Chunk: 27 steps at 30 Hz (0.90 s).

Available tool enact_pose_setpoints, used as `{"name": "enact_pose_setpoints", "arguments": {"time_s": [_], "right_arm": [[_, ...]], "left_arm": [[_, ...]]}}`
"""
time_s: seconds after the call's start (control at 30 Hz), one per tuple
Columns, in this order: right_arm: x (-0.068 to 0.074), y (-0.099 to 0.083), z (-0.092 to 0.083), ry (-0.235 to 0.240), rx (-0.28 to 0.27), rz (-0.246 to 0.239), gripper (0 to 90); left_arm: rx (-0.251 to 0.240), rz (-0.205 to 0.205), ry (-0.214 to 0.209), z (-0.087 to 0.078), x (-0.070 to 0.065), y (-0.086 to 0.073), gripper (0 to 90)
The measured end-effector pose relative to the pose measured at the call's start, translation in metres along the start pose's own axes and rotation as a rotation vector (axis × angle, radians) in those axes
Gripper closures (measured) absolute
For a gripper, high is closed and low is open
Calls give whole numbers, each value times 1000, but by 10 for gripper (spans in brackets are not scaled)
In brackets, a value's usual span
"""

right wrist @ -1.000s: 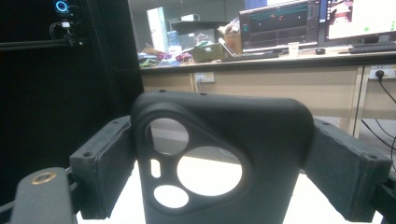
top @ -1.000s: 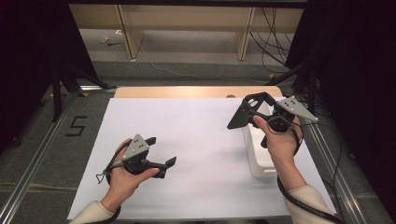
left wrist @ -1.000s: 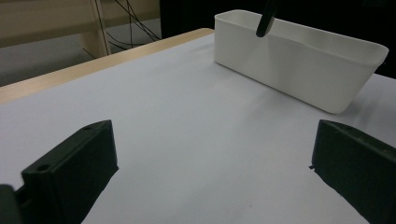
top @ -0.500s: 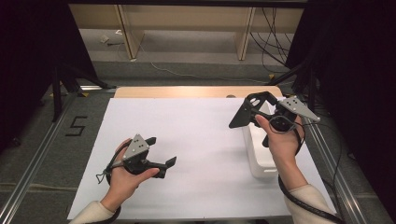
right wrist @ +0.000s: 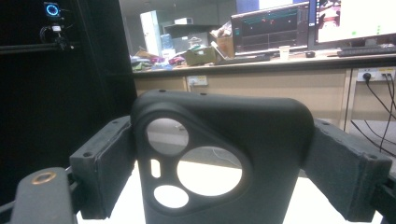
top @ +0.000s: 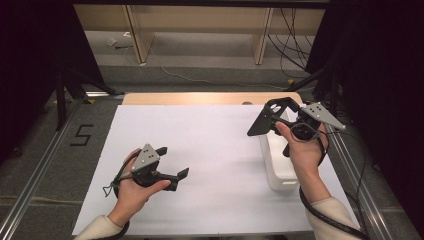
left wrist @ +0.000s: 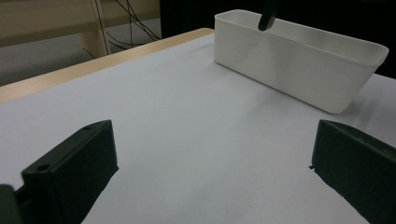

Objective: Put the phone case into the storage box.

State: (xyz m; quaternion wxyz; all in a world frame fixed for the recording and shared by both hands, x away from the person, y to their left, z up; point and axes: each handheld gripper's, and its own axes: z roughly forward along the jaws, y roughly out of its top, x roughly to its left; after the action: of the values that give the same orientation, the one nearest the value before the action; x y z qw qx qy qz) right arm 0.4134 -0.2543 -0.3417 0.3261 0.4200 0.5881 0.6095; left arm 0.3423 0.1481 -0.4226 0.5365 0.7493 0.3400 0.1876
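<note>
A black phone case [right wrist: 224, 154] with round camera cut-outs stands upright between the pads of my right gripper [right wrist: 225, 170], which is shut on its two sides. In the high view my right gripper [top: 281, 114] holds the phone case [top: 265, 120] in the air over the far end of a white bin [top: 281, 167]. My left gripper [top: 172, 161] rests low over the white sheet at the left, jaws open with nothing between them. The left gripper view looks past my left gripper [left wrist: 215, 172] at the white bin [left wrist: 299, 60], with the case's dark tip above its rim.
A white sheet [top: 210, 150] covers the table, with a wooden edge [top: 200, 98] at the far side. Metal rails run along both sides. Cables and wooden legs lie on the floor beyond. The right gripper view faces a desk with monitors [right wrist: 271, 28].
</note>
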Motion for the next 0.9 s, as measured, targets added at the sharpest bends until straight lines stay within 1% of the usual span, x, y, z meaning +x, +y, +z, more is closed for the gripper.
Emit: {"name": "enact_pose_setpoints", "arguments": {"time_s": [0.9], "right_arm": [[-11, 3, -4, -36, -12, 2, 153]], "left_arm": [[-6, -1, 2, -1, 0, 0, 0]]}}
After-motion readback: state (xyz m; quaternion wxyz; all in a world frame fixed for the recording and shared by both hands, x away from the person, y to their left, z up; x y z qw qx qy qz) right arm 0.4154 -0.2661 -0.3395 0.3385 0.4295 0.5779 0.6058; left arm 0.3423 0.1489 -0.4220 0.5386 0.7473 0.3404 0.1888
